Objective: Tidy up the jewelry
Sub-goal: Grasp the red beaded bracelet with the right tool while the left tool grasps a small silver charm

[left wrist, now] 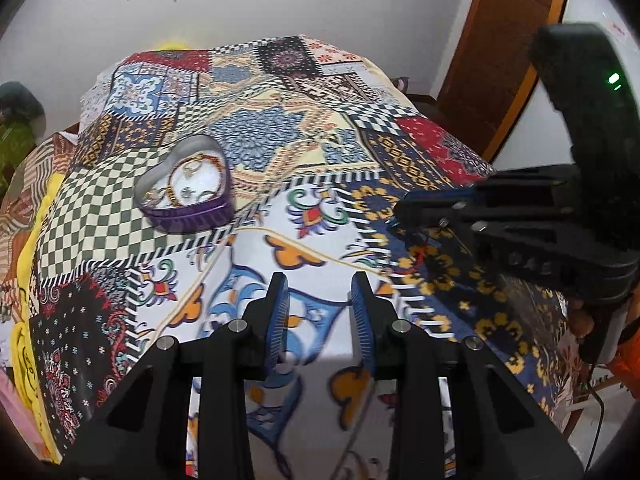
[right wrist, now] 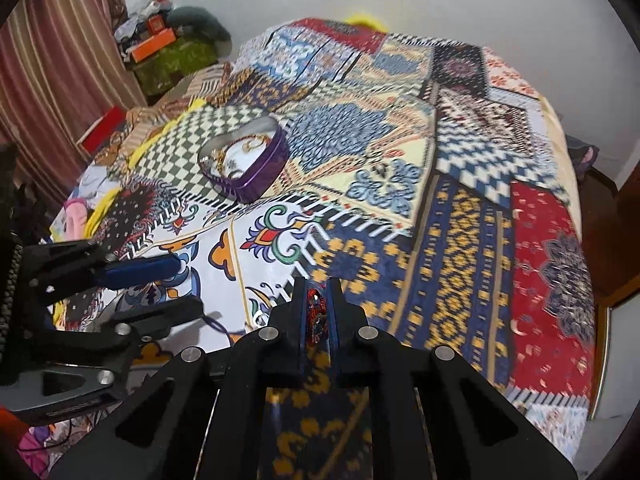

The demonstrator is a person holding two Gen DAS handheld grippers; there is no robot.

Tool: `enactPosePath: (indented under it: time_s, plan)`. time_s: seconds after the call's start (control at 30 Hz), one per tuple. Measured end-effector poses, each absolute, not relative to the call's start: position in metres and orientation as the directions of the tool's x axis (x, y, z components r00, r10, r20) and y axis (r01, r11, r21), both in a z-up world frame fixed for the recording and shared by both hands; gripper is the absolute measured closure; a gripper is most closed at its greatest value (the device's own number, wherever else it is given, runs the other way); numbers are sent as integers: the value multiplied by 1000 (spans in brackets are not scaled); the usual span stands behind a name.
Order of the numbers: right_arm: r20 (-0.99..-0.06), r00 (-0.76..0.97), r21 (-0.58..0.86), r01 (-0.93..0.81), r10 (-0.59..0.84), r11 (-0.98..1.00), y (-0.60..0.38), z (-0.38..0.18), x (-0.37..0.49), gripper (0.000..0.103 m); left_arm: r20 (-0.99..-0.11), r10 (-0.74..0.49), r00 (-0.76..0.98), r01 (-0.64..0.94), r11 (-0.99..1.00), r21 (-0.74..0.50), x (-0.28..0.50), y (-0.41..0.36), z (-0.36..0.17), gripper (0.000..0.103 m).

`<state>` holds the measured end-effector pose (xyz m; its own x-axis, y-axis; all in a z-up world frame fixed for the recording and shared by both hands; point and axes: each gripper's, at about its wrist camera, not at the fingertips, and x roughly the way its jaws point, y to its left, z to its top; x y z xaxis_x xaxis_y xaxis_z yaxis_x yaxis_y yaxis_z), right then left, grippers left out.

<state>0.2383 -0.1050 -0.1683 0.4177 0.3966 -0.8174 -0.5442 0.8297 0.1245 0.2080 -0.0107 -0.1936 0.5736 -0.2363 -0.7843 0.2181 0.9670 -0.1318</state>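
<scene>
A purple heart-shaped tin stands open on the patterned bedspread, with gold bangles and small jewelry inside; it also shows in the right wrist view. My left gripper is open and empty, hovering above the bedspread in front of the tin. My right gripper is shut on a red and dark beaded jewelry piece, held above the bedspread to the right of the tin. In the left wrist view the right gripper comes in from the right. In the right wrist view the left gripper is at the left.
The patchwork bedspread covers the whole bed. A wooden door stands at the right. Curtains and piled clutter with an orange box lie beyond the bed's left side. A yellow cloth hangs at the left edge.
</scene>
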Motion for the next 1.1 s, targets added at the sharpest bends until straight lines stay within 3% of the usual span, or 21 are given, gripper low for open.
enactPosePath:
  time_s: [0.6,0.87,1.1]
  plan:
    - [-774,515,108,-467,369,878,-161,-146,233,95,-808,-252,532,259,957,-128,224,-47,-207,71]
    - [-781,501,115,-472,374,874,-161,-151,234,95,-814,-257,521,301,948,-106,228,-56,-208,94]
    - [-772,502,122,-487,391,865,-152,-143,231,95,-799,-243,550,288,953,-92,225,-52,-201,95]
